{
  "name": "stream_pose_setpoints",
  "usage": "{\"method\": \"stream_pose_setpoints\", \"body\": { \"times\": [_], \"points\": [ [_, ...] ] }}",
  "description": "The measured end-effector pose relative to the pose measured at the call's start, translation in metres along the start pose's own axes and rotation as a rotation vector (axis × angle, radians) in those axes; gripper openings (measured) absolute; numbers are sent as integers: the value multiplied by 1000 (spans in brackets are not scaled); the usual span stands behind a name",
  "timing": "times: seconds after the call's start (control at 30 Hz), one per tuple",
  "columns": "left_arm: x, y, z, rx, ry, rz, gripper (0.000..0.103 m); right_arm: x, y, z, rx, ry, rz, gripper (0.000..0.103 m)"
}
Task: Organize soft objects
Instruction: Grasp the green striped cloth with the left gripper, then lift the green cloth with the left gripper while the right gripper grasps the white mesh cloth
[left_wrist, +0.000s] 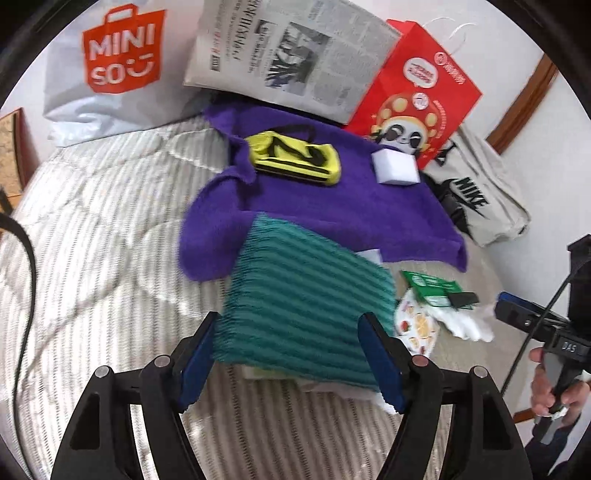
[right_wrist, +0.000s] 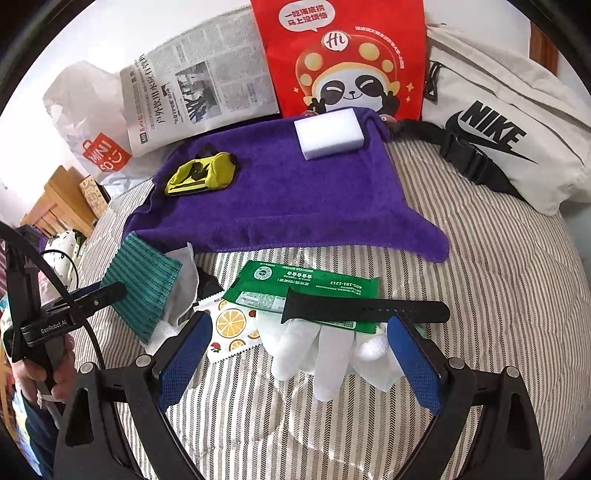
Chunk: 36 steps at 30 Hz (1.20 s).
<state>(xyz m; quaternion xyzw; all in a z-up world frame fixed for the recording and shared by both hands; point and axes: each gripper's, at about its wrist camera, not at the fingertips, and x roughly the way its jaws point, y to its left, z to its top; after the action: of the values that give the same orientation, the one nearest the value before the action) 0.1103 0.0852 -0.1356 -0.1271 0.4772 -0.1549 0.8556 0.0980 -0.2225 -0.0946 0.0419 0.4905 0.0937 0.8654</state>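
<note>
1. Left wrist view — the left tongs (left_wrist: 288, 363) stand apart, their blue pads on either side of the near edge of the teal striped cloth (left_wrist: 306, 295). The pads do not look pressed on it. The cloth lies on the striped bed cover (left_wrist: 103, 229), straight ahead of these tongs. Its ribs run across the gap between the pads, and its length leads away toward the purple towel (left_wrist: 325, 218), whose near edge it meets or overlaps. On the towel sit a yellow pouch (left_wrist: 295, 158) and a white sponge block (left_wrist: 395, 168). At the right edge of this view a hand (left_wrist: 554, 387) holds the other tool, well off from the cloth.

2. Right wrist view — the right tongs (right_wrist: 299, 350) are also apart and hold nothing. Just ahead, between the pads, lies a white glove (right_wrist: 321, 354), fingers pointing back toward the camera. Over it lie a green packet (right_wrist: 303, 291) and a black watch strap (right_wrist: 365, 308), whose long axis runs crosswise from pad to pad. The teal cloth shows far left here, right by the left tool's tip.

3. Judgement — the left hand is plainly nearer the cloth, the right nearer the glove; each would need only to go forward and close.
</note>
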Motion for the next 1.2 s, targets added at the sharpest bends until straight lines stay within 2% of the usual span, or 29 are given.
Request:
{"method": "stream_pose_setpoints", "body": {
  "times": [0.03,0.07,0.17,0.27,0.47,0.6,0.73,0.87,0.93,1.0,1.03,1.2],
  "points": [
    [0,-2,1,-2,-3,9,63,0,0,0,2,-1,0,95],
    [-2,-3,1,-2,-17,20,63,0,-1,0,4,5,2,95],
    [-14,-8,4,2,-45,-9,50,0,-3,-1,8,9,-10,95],
    [-25,-15,7,18,-62,-55,50,3,-6,-2,13,15,-19,95],
    [-26,-40,13,58,-68,-95,50,6,-7,-2,5,23,-30,95],
    [-19,-59,16,96,-53,-111,50,7,-8,-2,4,25,-30,95],
    [-11,-82,15,174,-40,-79,49,7,-10,-3,7,28,-27,95],
    [-1,-92,18,181,-27,-93,49,9,-13,-4,14,33,-32,95],
    [8,-96,19,191,-13,-54,44,11,-15,-4,18,40,-41,95],
    [20,-97,18,203,11,-17,22,12,-18,-6,20,44,-47,95],
    [23,-97,17,199,18,-16,19,12,-20,-6,23,46,-46,95],
    [11,-89,19,184,-1,-40,19,11,-30,-10,44,56,-43,95]
  ]
}}
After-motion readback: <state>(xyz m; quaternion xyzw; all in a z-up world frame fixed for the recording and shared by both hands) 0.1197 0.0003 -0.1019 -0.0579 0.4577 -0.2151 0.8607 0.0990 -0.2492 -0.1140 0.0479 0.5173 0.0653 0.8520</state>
